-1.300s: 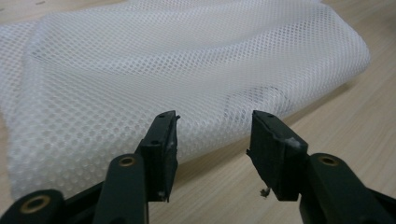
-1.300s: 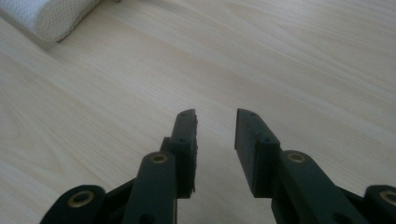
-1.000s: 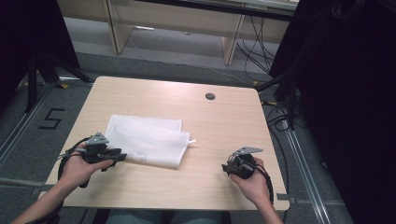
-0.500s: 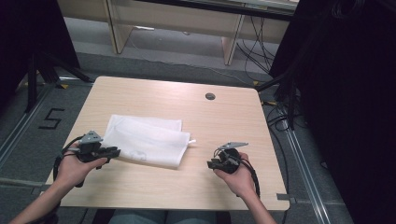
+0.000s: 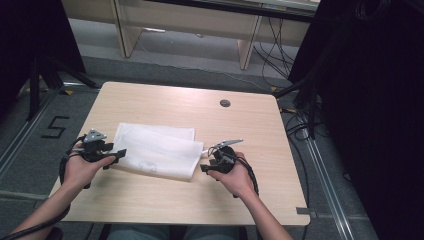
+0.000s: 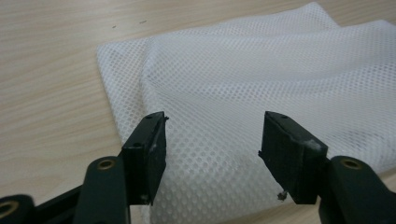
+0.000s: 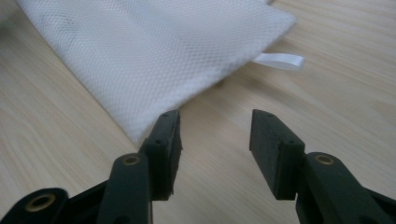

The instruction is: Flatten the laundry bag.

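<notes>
L gripper [image 6: 212, 140] just opened over mesh bag [image 5: 157, 150], bag edges cropped; R gripper [image 7: 215, 135] just opened, nothing between.

The left gripper [image 5: 119, 153], held low at the frame's left, has jaws just opened wide. The right gripper [image 5: 204, 168], near lower centre, has just opened too, nothing between its jaws.

The mesh bag [image 5: 157, 151] is white, its weave a fine grid of small round holes, with a plain white ribbon loop [image 7: 279, 60] at one corner. The worktop [image 5: 260, 125] is pale wood with a light streaked grain and one dark round cap [image 5: 225, 103] at upper right. Both claws, left [image 6: 212, 142] and right [image 7: 215, 140], are matt black with brass-coloured rivets.
</notes>
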Action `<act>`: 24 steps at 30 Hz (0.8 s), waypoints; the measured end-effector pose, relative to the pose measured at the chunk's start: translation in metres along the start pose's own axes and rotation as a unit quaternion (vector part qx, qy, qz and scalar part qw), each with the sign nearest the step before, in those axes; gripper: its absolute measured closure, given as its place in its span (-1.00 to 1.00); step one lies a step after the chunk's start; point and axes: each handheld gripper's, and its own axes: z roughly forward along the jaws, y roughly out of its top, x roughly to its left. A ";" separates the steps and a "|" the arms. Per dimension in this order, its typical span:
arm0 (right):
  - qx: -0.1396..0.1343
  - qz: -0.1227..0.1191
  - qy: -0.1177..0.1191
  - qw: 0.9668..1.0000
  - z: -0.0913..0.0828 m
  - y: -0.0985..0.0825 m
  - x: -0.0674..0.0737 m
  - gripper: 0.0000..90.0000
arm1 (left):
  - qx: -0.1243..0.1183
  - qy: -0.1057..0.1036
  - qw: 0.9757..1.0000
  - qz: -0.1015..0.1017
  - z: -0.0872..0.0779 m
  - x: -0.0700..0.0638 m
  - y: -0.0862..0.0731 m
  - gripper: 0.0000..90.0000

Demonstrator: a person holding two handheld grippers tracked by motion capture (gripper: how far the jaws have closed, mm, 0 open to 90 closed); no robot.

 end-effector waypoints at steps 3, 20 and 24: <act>0.002 0.010 0.010 1.000 0.014 0.006 0.008 0.12 | -0.001 -0.004 1.000 -0.016 0.004 0.001 0.001 -0.20; 0.046 -0.027 -0.050 0.997 0.045 0.019 0.019 0.84 | 0.065 -0.032 0.997 -0.005 0.023 0.003 -0.004 0.23; 0.050 -0.036 -0.059 0.996 0.040 0.020 0.017 0.87 | 0.072 -0.046 0.996 -0.006 0.027 -0.002 -0.007 0.34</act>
